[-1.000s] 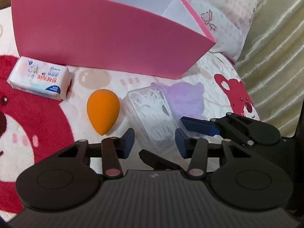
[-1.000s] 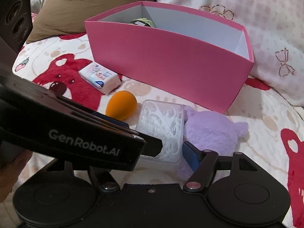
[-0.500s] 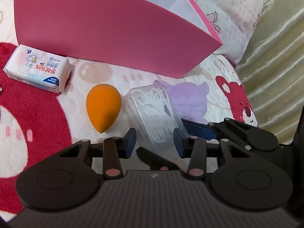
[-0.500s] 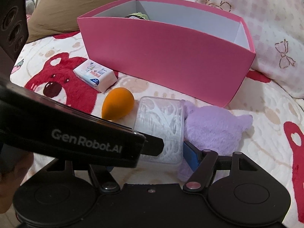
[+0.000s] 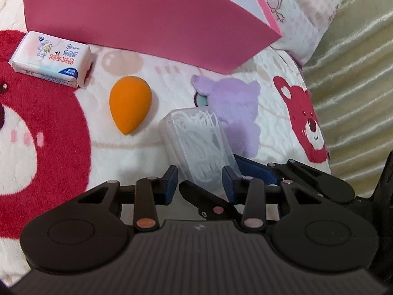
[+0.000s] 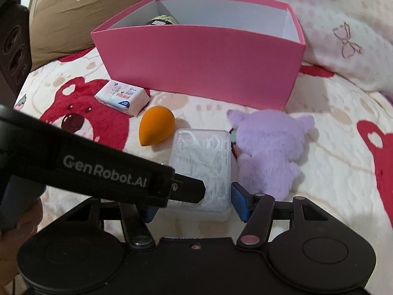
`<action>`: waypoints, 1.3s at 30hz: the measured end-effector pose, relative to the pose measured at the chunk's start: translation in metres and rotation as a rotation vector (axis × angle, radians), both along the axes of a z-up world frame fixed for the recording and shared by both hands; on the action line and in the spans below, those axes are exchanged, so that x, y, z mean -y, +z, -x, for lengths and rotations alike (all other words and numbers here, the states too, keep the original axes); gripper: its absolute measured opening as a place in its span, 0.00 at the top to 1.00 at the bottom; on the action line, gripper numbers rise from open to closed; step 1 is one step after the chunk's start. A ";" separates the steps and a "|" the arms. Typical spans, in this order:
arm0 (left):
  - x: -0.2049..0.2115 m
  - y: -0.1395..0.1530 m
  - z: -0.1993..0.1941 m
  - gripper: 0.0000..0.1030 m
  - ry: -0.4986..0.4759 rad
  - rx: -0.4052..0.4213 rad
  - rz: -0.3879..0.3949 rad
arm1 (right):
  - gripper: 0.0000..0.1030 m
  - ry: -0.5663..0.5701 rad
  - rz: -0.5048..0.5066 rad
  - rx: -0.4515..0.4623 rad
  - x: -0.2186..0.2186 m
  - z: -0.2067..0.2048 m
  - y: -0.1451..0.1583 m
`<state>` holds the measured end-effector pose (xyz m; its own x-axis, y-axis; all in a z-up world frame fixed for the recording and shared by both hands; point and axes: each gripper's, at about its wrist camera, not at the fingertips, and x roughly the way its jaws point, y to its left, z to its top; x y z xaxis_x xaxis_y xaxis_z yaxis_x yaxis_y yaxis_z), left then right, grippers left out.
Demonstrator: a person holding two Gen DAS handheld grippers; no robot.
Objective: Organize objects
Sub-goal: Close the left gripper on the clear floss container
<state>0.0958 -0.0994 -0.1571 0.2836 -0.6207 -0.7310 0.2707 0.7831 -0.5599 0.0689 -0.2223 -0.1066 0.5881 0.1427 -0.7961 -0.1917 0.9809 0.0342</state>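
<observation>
Both grippers' fingers closing around floss-pick box (image 6: 202, 162); box apparently tilted since.

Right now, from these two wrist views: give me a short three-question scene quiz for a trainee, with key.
1. True or false: something already sits inside the pink box.
2. Which lies between the orange sponge and the purple plush? A tissue pack; B clear floss-pick box; C mug.
3. How many loose items lie on the blanket in front of the box?
Key: 1 true, a dark-and-green item shows over its rim. 2 B. 3 four: tissue pack, sponge, floss-pick box, plush.
</observation>
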 end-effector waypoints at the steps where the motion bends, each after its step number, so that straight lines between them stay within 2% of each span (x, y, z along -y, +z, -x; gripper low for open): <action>1: 0.001 0.000 0.001 0.63 -0.003 0.000 -0.005 | 0.37 -0.007 -0.008 -0.006 0.001 0.002 0.000; 5: 0.006 -0.001 0.006 0.63 -0.009 0.013 -0.026 | 0.36 -0.044 -0.039 -0.026 0.006 0.007 -0.001; 18: 0.005 -0.011 0.001 0.59 0.024 0.006 0.014 | 0.34 -0.053 -0.070 -0.014 0.013 0.006 -0.017; 31: 0.006 -0.002 0.008 0.59 -0.005 0.008 -0.004 | 0.35 -0.054 -0.063 -0.008 0.010 0.016 -0.009; 39: 0.007 0.003 0.021 0.59 -0.045 0.046 -0.029 | 0.35 -0.065 -0.048 0.001 0.006 0.029 -0.006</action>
